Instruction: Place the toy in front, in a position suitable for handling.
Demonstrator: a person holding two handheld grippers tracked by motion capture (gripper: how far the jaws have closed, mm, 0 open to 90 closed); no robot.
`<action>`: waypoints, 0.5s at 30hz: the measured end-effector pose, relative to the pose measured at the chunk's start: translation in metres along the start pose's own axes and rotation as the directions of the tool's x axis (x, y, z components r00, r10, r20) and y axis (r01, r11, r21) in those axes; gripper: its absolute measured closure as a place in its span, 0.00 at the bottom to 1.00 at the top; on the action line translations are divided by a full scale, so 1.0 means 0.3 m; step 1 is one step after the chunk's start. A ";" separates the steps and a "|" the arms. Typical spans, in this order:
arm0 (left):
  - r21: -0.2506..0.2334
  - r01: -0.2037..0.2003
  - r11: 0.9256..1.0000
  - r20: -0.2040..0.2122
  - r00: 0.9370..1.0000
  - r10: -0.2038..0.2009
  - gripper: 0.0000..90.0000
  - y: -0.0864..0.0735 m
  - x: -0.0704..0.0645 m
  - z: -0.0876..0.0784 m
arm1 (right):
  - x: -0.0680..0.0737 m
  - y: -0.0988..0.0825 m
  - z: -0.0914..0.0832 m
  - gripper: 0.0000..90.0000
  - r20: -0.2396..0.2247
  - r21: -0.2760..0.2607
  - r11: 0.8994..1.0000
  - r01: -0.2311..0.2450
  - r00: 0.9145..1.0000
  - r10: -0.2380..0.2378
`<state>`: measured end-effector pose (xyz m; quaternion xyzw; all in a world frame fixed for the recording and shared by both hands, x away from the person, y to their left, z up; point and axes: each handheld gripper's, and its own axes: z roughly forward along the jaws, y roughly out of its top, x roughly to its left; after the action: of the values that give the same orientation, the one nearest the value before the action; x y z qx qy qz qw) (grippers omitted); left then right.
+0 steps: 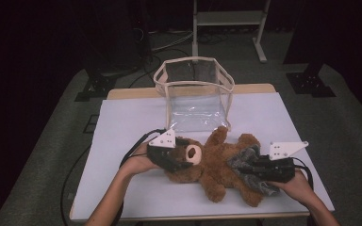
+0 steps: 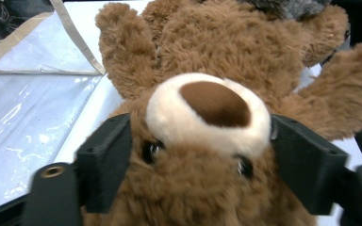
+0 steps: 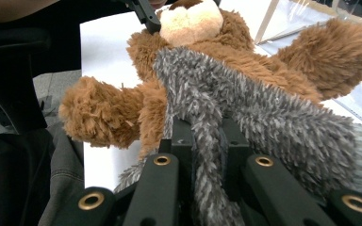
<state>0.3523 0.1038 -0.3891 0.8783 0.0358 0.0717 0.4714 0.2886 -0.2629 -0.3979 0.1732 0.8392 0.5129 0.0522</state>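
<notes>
- A brown teddy bear (image 1: 217, 162) lies on its back on the white table (image 1: 122, 127), head toward the left gripper (image 1: 181, 159), legs toward the right gripper (image 1: 245, 165)
- Left gripper: its two black jaws stand apart on either side of the bear's head, one jaw against each cheek beside the eyes; in the left gripper view the cream muzzle (image 2: 209, 110) with its dark brown nose sits between and just above the fingers (image 2: 104, 160). The jaws clasp the head
- Right gripper: in the right gripper view its jaws are closed on a strip of grey furry cloth (image 3: 245, 108), which runs up from between the fingers (image 3: 181, 141) and lies across the bear's lower body
- One brown leg sticks out to the left of the right fingers in that view; another limb rises beyond them on the right
- A clear plastic bag (image 1: 194, 92) with a beige trim stands open just past the bear's raised arm, beyond both grippers
- A hand (image 1: 139, 162) holds the left gripper from behind; another hand (image 1: 297, 186) holds the right
</notes>
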 end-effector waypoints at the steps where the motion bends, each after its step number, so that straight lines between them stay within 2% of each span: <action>1: 0.017 -0.005 1.000 0.003 1.000 0.005 0.20 0.005 0.002 0.011 | -0.001 0.001 0.001 0.88 -0.004 0.002 1.000 0.002 1.000 -0.002; 5: 0.034 -0.010 0.999 0.024 1.000 0.009 0.17 0.020 0.003 0.044 | -0.001 0.001 0.003 0.88 -0.003 0.007 1.000 0.006 1.000 -0.006; 6: 0.060 -0.019 0.998 0.026 0.999 0.018 0.18 0.024 -0.002 0.060 | 0.000 -0.002 0.003 0.88 -0.002 0.003 1.000 0.003 1.000 -0.003; 7: 0.060 -0.019 0.998 0.026 0.999 0.018 0.25 0.024 -0.002 0.060 | 0.000 -0.002 0.003 0.88 -0.002 0.003 1.000 0.003 1.000 -0.003; 8: 0.085 -0.013 0.996 0.011 1.000 0.012 0.32 0.028 -0.005 0.053 | 0.000 -0.005 0.003 0.88 -0.002 0.001 1.000 -0.001 1.000 0.001; 10: 0.105 0.001 0.994 -0.016 1.000 0.000 0.39 0.032 -0.010 0.042 | -0.004 -0.002 0.004 0.88 0.005 -0.013 1.000 -0.006 1.000 0.006; 15: 0.137 -0.005 0.991 -0.057 0.998 0.013 0.43 0.036 -0.025 0.007 | -0.009 0.023 0.021 0.88 0.003 -0.010 1.000 0.004 1.000 -0.004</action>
<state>0.3453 0.0951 -0.3819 0.9063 0.0502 0.0965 0.4085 0.2945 -0.2556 -0.3950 0.1719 0.8369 0.5168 0.0554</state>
